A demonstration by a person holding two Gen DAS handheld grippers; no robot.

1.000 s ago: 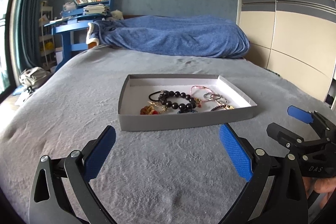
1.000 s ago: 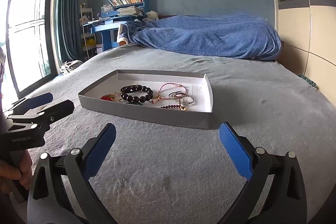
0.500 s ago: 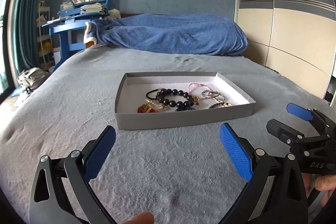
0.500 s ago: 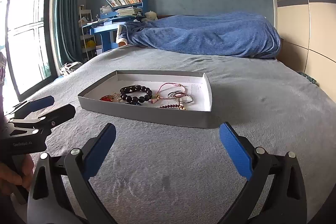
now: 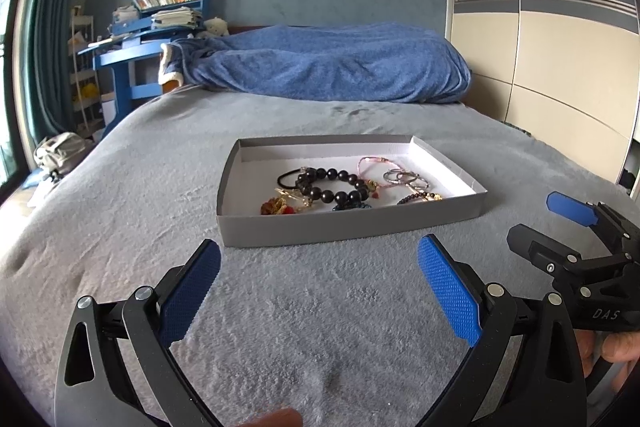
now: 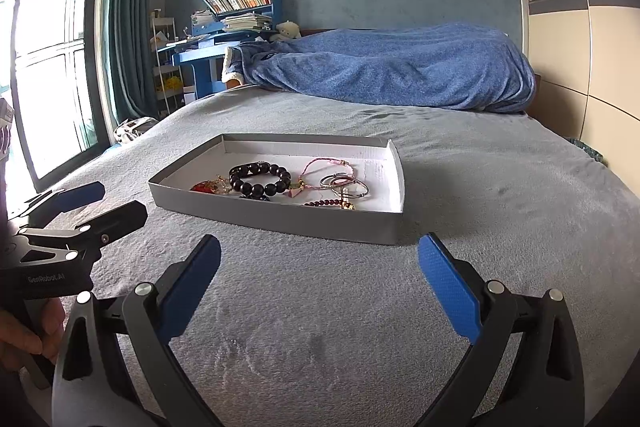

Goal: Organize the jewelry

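The left gripper (image 5: 318,285) is held low over the grey bed cover (image 5: 120,195), jaws spread wide, nothing between the blue pads (image 5: 190,293). The right gripper (image 6: 320,283) is held likewise just beside it, jaws spread and empty. Both are short of the grey tray (image 5: 348,225), which lies on the bed cover ahead; the jewelry is gathered inside it.

From left to right in the tray, the following are seen: a red-and-gold ornament (image 5: 276,206), a black hair tie (image 5: 289,179), a dark beaded bracelet (image 5: 334,183), a pink cord bracelet (image 5: 374,163), silver rings (image 5: 406,178) and a thin dark-red bead bracelet (image 5: 418,195).

Hazards, as judged:
- The pieces are overlapped or touching near the tray centre. If one is lifted, a neighbour may be dragged along or snagged.
- The tray is light card on soft bedding. It may be tipped or pushed if a wall is struck by a finger.
- The thin rings lie flat and may slip from the pads.

Not determinable:
- A dark blue item (image 5: 352,205) under the beaded bracelet cannot be identified.
- How far the cords and chains are tangled cannot be told.
- Only part of each holding hand is in frame, at the picture edges.
- No target compartment is visible.
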